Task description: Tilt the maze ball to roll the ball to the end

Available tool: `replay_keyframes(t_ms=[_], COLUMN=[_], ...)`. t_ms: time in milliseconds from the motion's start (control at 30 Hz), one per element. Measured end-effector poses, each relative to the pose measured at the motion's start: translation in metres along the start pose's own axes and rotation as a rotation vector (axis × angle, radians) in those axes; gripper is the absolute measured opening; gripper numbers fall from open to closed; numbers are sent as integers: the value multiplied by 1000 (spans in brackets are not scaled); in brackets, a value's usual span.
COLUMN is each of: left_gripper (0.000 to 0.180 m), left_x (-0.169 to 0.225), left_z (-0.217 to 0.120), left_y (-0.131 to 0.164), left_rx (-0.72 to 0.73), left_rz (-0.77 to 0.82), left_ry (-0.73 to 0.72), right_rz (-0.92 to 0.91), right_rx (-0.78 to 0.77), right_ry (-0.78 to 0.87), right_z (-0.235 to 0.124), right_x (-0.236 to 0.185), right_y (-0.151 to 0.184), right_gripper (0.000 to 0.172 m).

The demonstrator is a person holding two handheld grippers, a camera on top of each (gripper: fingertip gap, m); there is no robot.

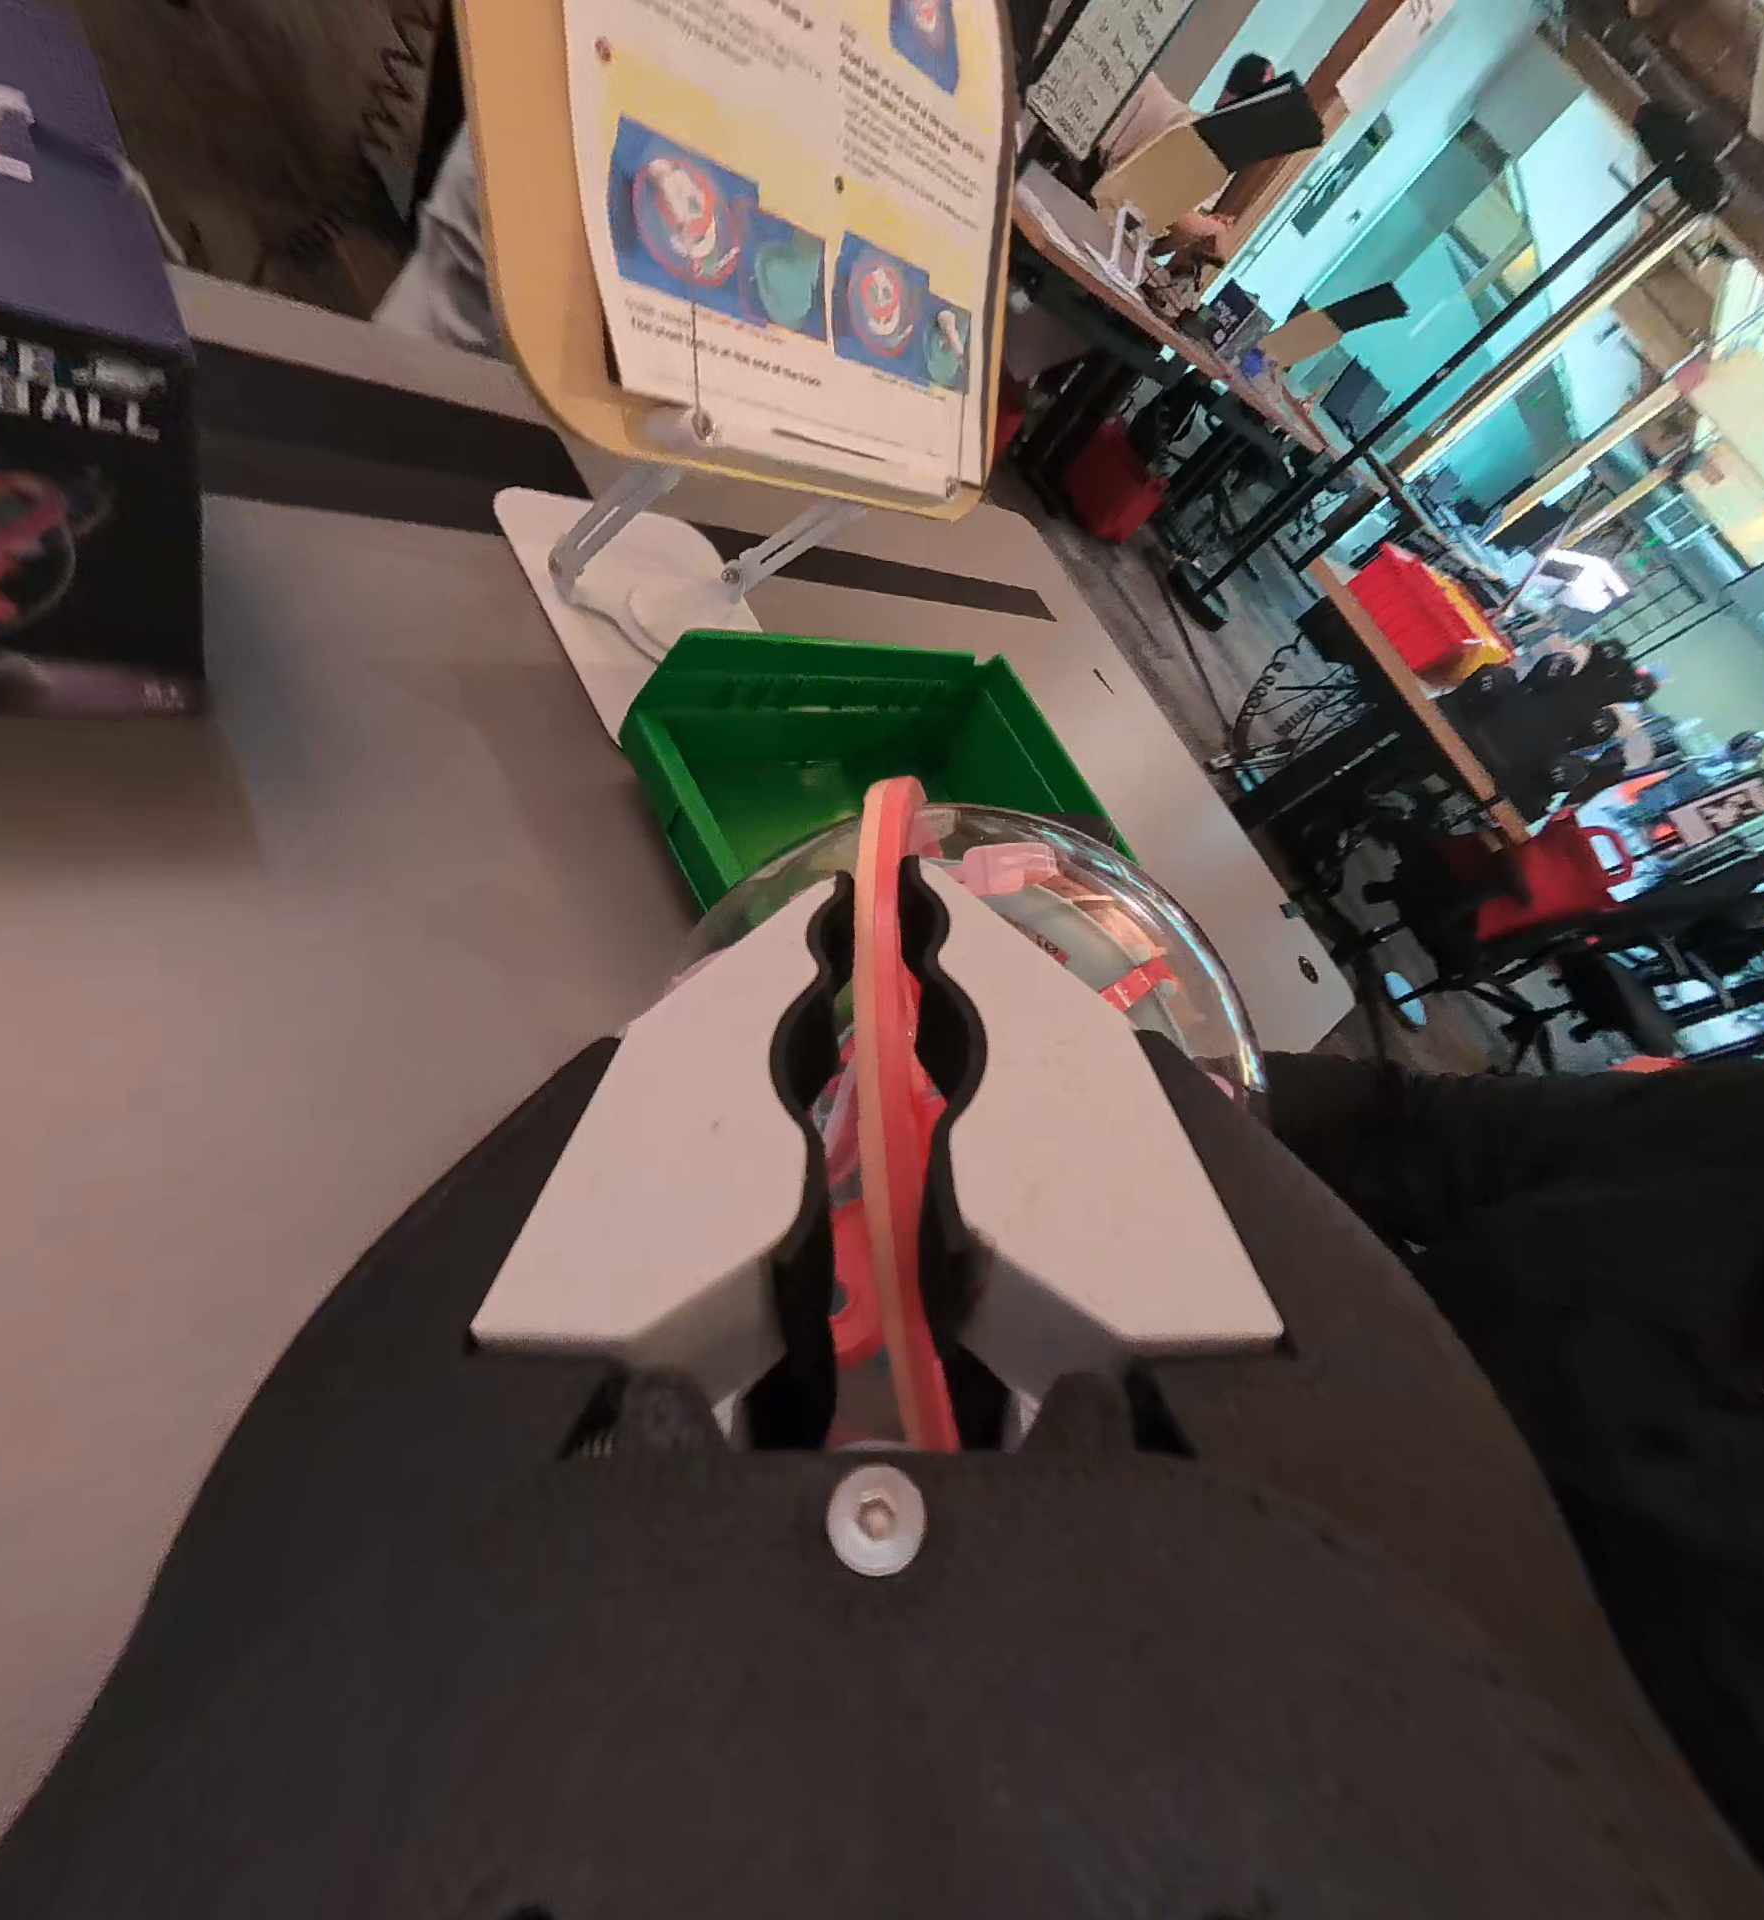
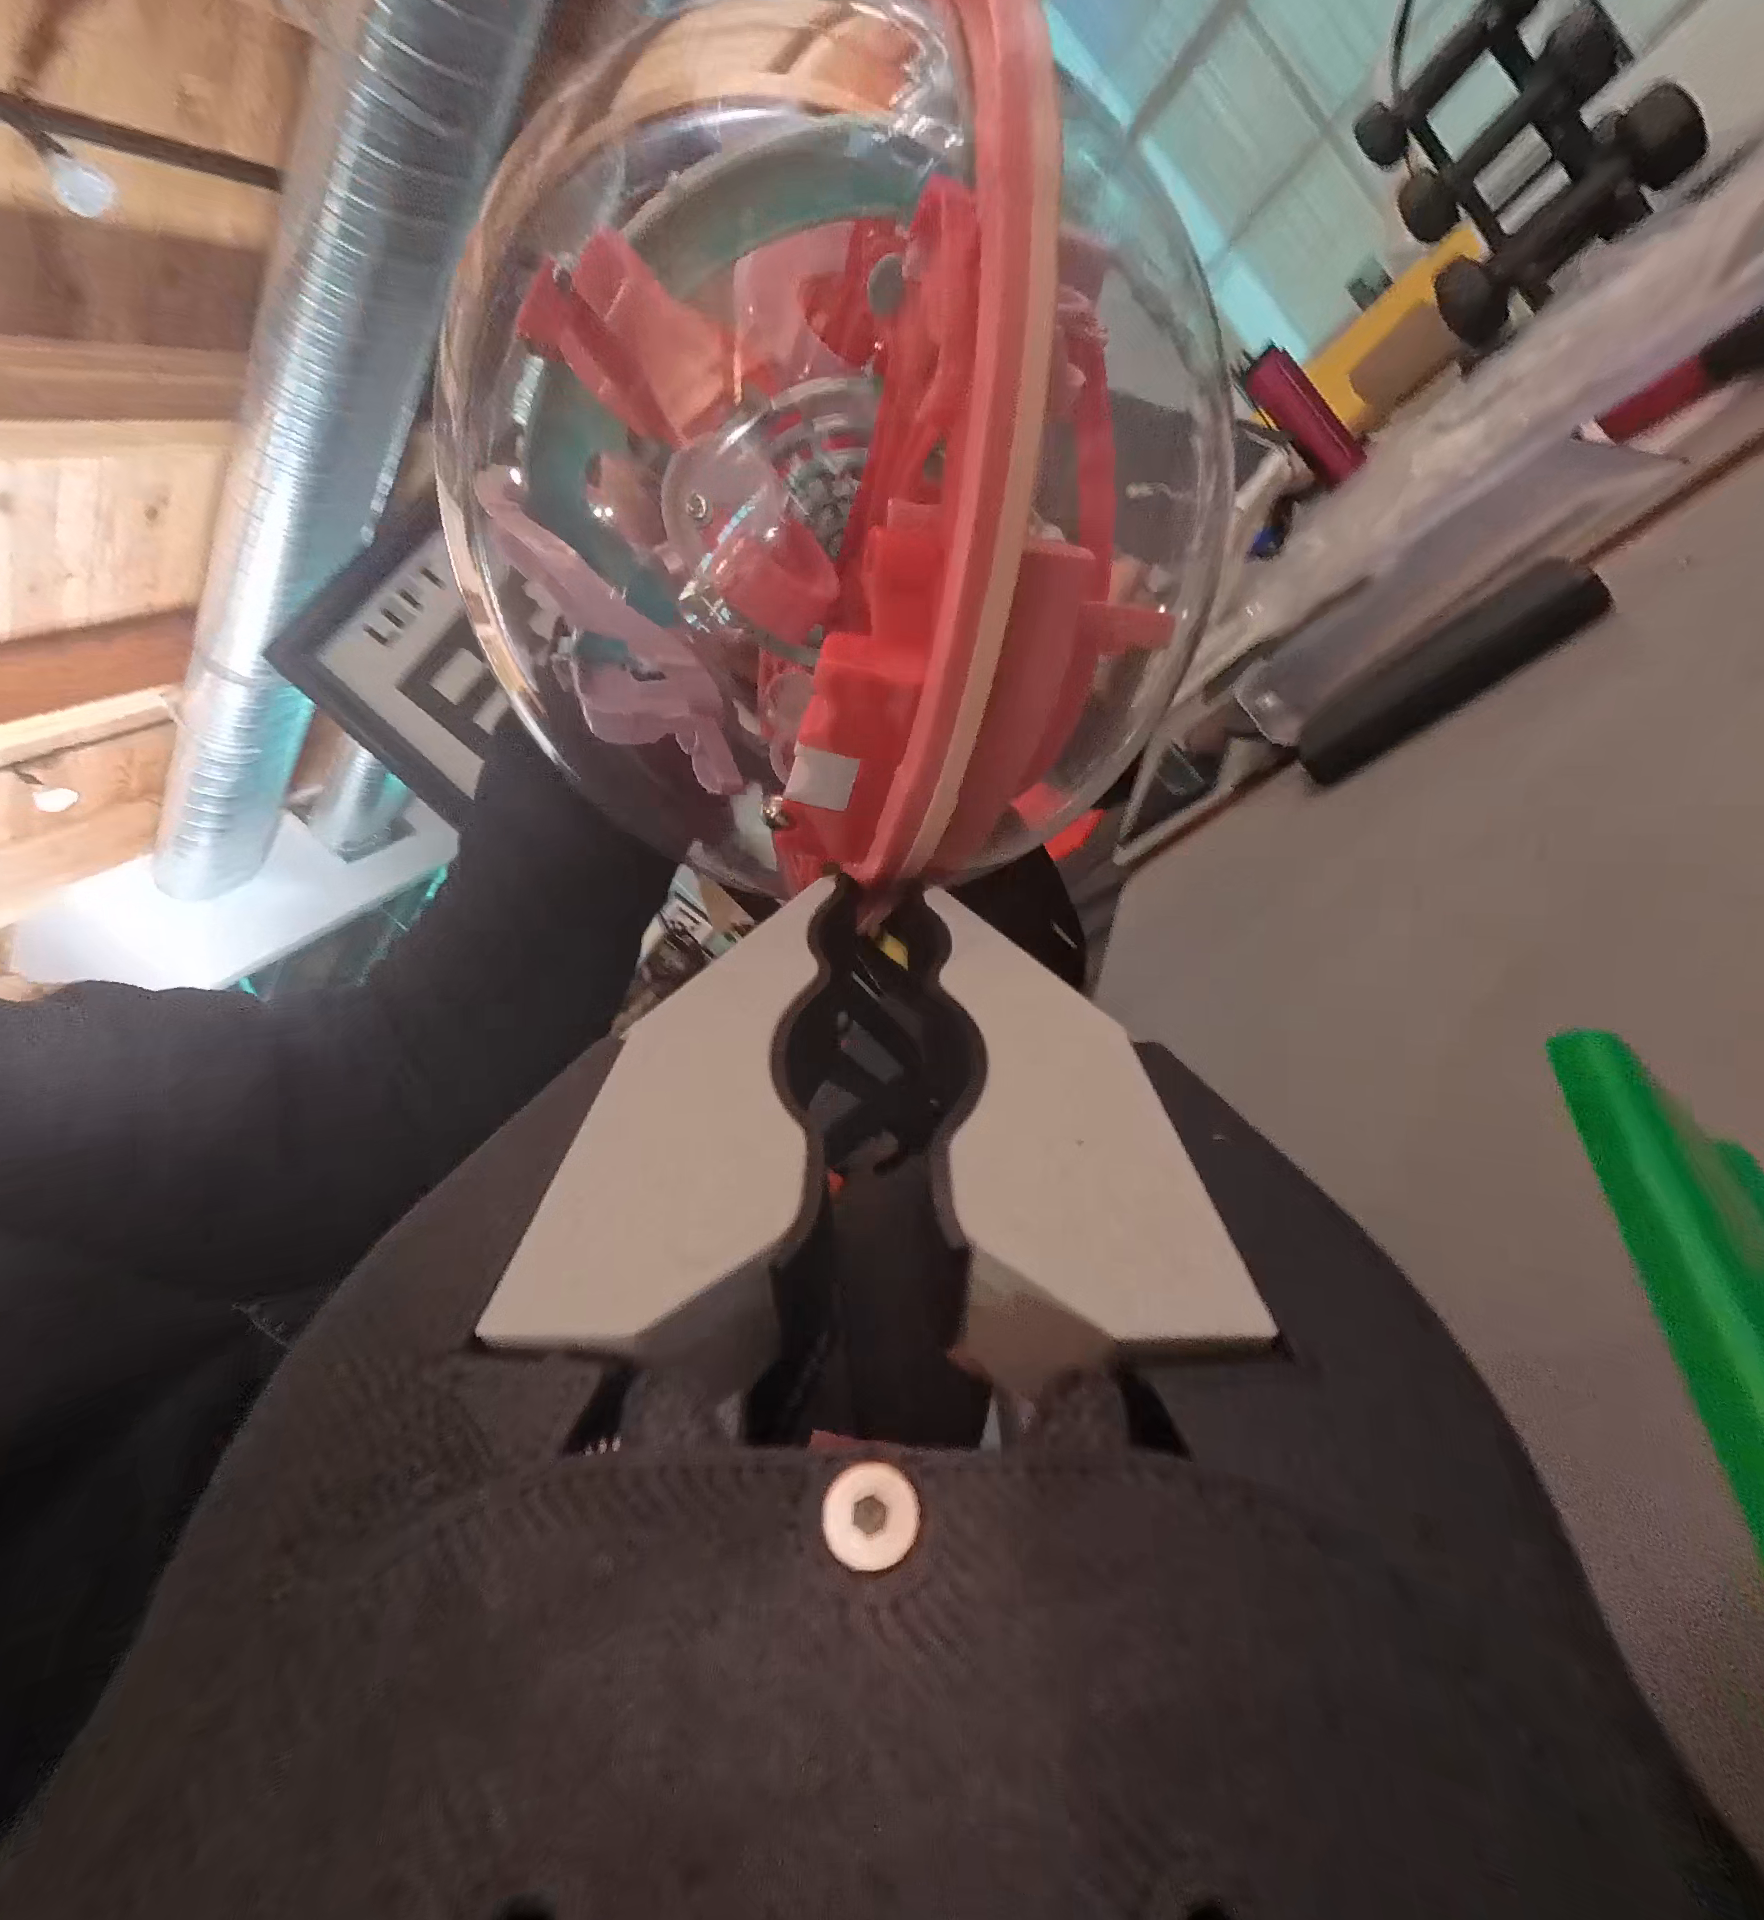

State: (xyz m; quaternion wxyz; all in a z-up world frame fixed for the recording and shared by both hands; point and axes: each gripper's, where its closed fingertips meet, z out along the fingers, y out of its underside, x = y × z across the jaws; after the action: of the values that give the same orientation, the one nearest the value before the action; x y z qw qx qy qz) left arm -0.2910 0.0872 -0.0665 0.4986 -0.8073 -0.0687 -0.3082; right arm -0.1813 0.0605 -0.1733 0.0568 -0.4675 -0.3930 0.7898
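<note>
Maze ball [image 2: 816, 447] fills upper centre of right wrist view, raised off grey surface [image 1: 338, 831]. Left gripper [image 1: 883, 894] fingers nearly shut, pressing red rim [image 1: 883, 1039] at frame centre. Right gripper [image 2: 878, 904] fingers pinch same rim's lower edge. Green bin [image 1: 805, 727] just behind.

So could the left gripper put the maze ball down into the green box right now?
Probably yes. The left gripper is clamped on the maze ball's red rim, and the green box sits open just beyond it on the table with nothing between them.
</note>
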Motion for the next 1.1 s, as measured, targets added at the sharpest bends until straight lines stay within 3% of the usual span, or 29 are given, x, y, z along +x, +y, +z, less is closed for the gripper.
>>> replay_keyframes(t_ms=[400, 867, 1100], left_gripper=[6, 7, 7], left_x=[-55, -120, -131], left_z=[-3, 12, 14], left_y=[43, 95, 104], left_rx=[52, 129, 158], left_rz=[-177, -393, -429], left_ry=[69, 104, 103], right_rz=[24, 8, -11], right_rx=[-147, -255, -289], right_ry=[198, 371, 434], right_z=[3, -12, -15], right_x=[37, 66, 76], right_y=[37, 54, 56], right_gripper=[8, 12, 14])
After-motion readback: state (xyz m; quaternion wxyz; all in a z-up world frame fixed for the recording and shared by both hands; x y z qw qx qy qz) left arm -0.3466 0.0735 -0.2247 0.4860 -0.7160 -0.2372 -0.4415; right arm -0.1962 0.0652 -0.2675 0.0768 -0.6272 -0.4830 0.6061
